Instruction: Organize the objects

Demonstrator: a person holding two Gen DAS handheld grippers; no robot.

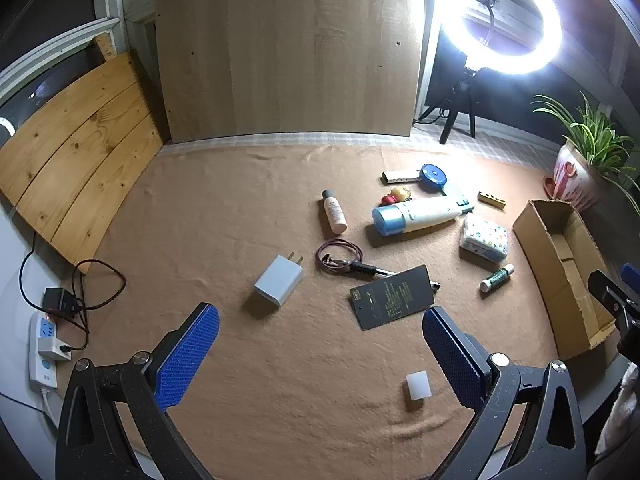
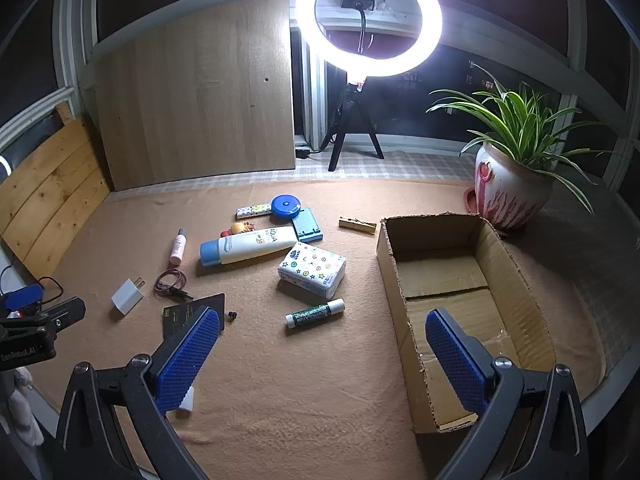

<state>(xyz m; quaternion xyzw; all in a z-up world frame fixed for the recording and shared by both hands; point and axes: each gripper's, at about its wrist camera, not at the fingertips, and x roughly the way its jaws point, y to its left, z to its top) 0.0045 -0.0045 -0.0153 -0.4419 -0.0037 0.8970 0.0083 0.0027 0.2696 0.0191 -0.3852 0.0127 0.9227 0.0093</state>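
Small items lie scattered on a tan cloth: a white charger plug (image 1: 279, 279) (image 2: 127, 290), a coiled purple cable (image 1: 340, 258) (image 2: 171, 281), a black card (image 1: 394, 297) (image 2: 188, 312), a sunscreen bottle (image 1: 416, 215) (image 2: 248, 245), a tissue pack (image 1: 484, 237) (image 2: 313, 269), a green lip balm (image 1: 497, 277) (image 2: 315, 313), a small pink bottle (image 1: 334, 212) (image 2: 178, 247) and a white cube (image 1: 418, 386). An empty cardboard box (image 1: 560, 268) (image 2: 400, 300) stands at the right. My left gripper (image 1: 320, 356) is open and empty above the cloth. My right gripper (image 2: 320, 360) is open and empty beside the box.
A blue round case (image 2: 285, 205), a blue phone stand (image 2: 307, 224), a clothespin (image 2: 357, 225), a patterned stick (image 2: 253, 211) and small toys (image 2: 239, 228) lie farther back. A potted plant (image 2: 510, 188), a ring light (image 2: 368, 20), wooden boards (image 1: 288, 52) and a power strip (image 1: 44, 348) border the cloth.
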